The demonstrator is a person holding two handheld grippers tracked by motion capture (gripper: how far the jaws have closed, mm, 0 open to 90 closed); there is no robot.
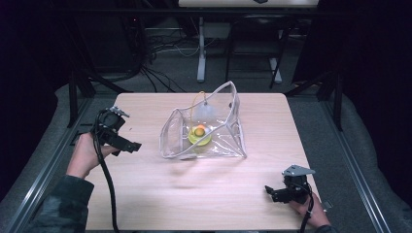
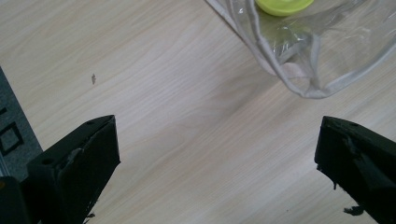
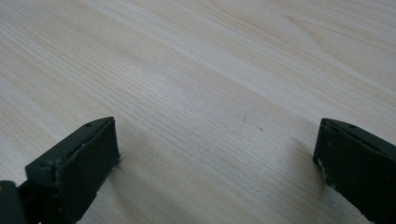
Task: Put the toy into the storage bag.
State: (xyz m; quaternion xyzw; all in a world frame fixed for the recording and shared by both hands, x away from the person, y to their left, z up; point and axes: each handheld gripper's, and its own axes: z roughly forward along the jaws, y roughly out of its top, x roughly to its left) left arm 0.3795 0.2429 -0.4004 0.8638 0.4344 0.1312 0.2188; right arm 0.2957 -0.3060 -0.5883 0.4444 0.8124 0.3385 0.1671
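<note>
I see a clear bag mid-table | my left gripper gapes beside it | right gripper gapes, well apart.

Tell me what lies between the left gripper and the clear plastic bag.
Nothing but bare wooden table: the left gripper view shows open tabletop from the left gripper, jaws wide apart, up to the clear bag. The high view agrees.
</note>
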